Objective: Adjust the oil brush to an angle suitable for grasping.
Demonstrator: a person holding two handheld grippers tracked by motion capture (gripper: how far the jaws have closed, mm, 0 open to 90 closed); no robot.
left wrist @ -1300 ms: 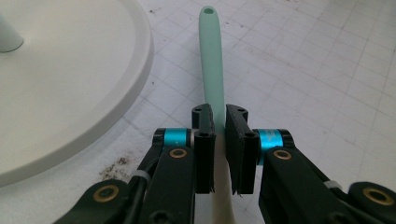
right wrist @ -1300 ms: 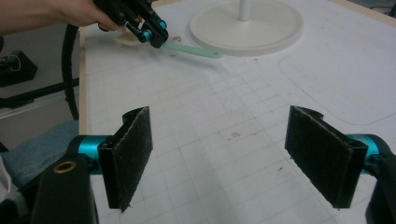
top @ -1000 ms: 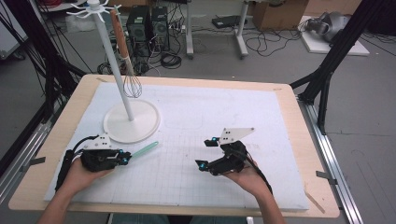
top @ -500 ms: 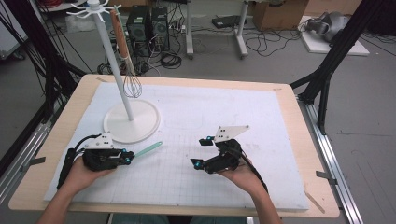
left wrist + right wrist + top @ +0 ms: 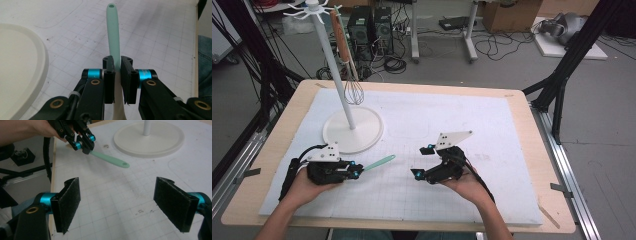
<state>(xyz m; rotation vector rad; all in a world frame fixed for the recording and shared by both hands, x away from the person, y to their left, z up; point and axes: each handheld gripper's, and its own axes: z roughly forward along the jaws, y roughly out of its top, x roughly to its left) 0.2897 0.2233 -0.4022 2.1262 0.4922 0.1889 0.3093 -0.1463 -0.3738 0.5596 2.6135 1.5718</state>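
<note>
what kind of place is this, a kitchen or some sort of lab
Most likely a lab or workshop set up for recording, not a kitchen: computer towers and loose cables lie on the bare floor, black frame struts flank the table, and a gridded mat covers it.

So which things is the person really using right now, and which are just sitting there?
In use:
- green utensil handle, clamped in the left hand-held gripper
- right hand-held gripper, jaws wide open with nothing between them, close by
- white hanging stand, probably where the utensil goes

Just lying about:
- whisk, already hanging on the stand
- white grid mat
- computer boxes on the floor behind the table
</note>
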